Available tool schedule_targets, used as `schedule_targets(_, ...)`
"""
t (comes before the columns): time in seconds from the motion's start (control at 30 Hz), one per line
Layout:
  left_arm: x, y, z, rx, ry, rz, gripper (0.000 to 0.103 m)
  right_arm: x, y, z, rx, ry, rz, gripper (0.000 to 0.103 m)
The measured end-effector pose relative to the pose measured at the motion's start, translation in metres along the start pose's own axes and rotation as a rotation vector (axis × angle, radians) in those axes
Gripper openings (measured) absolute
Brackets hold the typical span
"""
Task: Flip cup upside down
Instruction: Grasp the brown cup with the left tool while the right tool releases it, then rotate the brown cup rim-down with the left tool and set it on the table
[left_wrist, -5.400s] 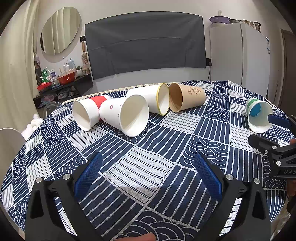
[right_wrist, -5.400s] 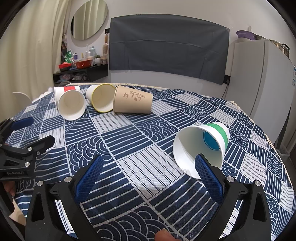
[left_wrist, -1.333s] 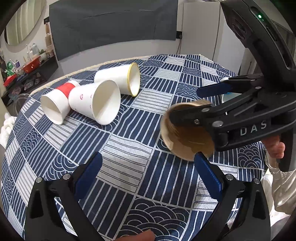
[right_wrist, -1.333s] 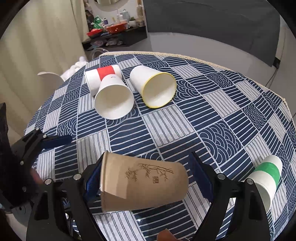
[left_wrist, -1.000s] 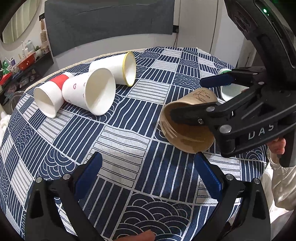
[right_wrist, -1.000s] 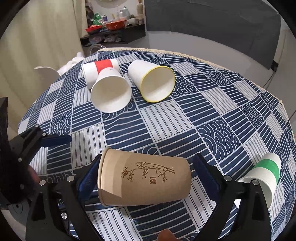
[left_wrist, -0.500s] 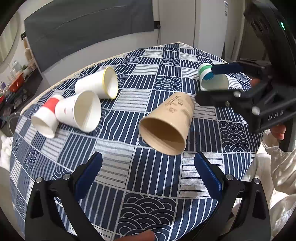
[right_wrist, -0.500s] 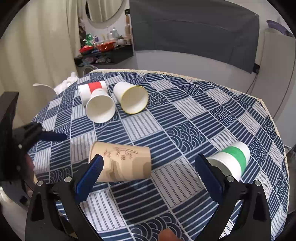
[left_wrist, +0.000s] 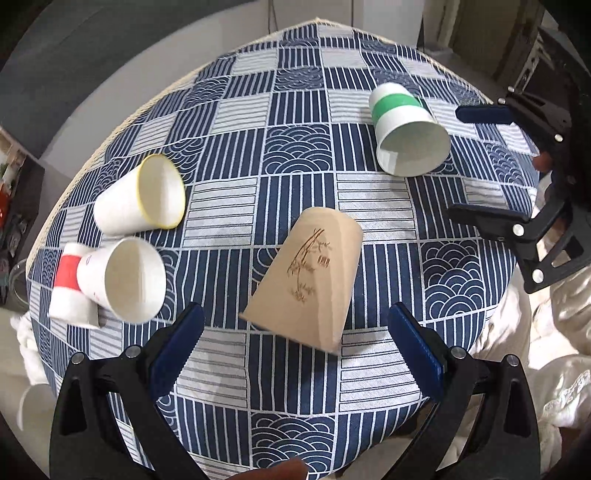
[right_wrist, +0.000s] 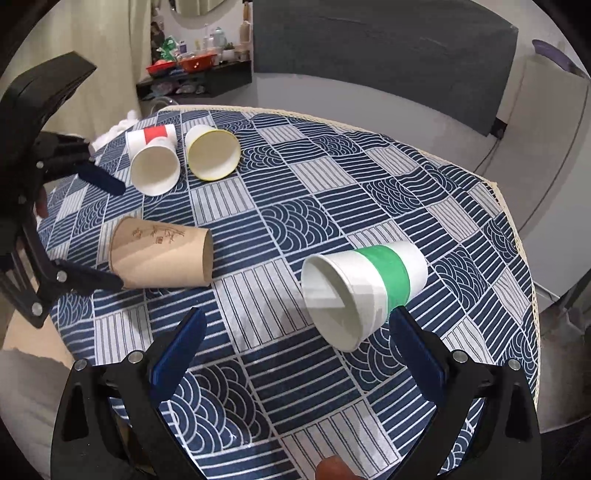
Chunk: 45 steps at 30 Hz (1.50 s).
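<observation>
A brown paper cup (left_wrist: 308, 278) with a bamboo drawing lies on its side on the blue patterned tablecloth (left_wrist: 303, 384), just ahead of my open, empty left gripper (left_wrist: 295, 354). It also shows in the right wrist view (right_wrist: 160, 256), at the left. A white cup with a green band (right_wrist: 364, 291) lies on its side just ahead of my open, empty right gripper (right_wrist: 295, 354), nearer its right finger. That cup also shows in the left wrist view (left_wrist: 404, 129).
A yellow-rimmed white cup (left_wrist: 142, 197) and a red-banded cup (left_wrist: 70, 286) with a white heart-print cup (left_wrist: 123, 282) in front of it lie on their sides at the table's left. The round table's edge (right_wrist: 517, 236) drops off nearby. A shelf with clutter (right_wrist: 192, 70) stands behind.
The right gripper let go of the brown cup, which now lies on the cloth. Both grippers have pulled back and risen; the right one now faces the green-banded cup.
</observation>
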<state>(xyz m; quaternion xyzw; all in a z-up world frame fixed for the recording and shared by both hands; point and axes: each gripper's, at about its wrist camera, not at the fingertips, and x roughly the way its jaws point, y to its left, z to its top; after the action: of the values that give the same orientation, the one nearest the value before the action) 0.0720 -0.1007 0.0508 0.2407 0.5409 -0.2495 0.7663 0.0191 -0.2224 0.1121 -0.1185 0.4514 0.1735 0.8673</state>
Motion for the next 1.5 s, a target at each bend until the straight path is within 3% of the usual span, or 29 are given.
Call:
schedule_targets(0.33,0.038,-0.035,0.037,0.221,0.184,0.041,0.096,0.02,-0.015,-0.017,-0.026,0.039,0.057,0.095)
schedule_targets(0.43,0.052,-0.041,0.041,0.264,0.246,0.061,0.081,0.022,-0.012,-0.018,-0.037,0.034,0.069,0.095)
schedule_targets(0.5,0.06,-0.041,0.045,0.262,0.268,0.084,0.061,0.023,-0.01,-0.019,-0.044,0.032,0.071,0.095)
schedule_targets(0.53,0.06,-0.04,0.047,0.246,0.264,0.093,0.061,0.023,-0.01,-0.019,-0.046,0.033,0.07,0.095)
schedule_targets(0.73,0.03,-0.022,0.051,0.102,0.104,0.04,0.06,0.022,-0.011,-0.022,-0.039,0.039,0.062,0.095)
schedule_targets(0.93,-0.007,0.022,0.031,-0.151,-0.196,-0.079,0.06,0.016,-0.006,-0.015,0.006,-0.015,0.089,0.095)
schedule_targets(1.03,-0.017,0.033,0.016,-0.234,-0.346,-0.175,0.06,0.017,0.004,-0.01,0.007,-0.051,0.102,0.095)
schedule_targets(1.13,-0.016,0.04,0.007,-0.326,-0.458,-0.187,0.06,0.024,0.014,-0.006,-0.001,-0.047,0.103,0.095)
schedule_targets(1.33,0.002,0.064,-0.014,-0.492,-0.582,-0.202,0.06,0.023,0.033,-0.008,-0.035,-0.069,0.061,0.095)
schedule_targets(1.5,0.02,0.075,-0.028,-0.616,-0.585,-0.158,0.06,0.019,0.049,-0.007,-0.042,-0.1,0.068,0.095)
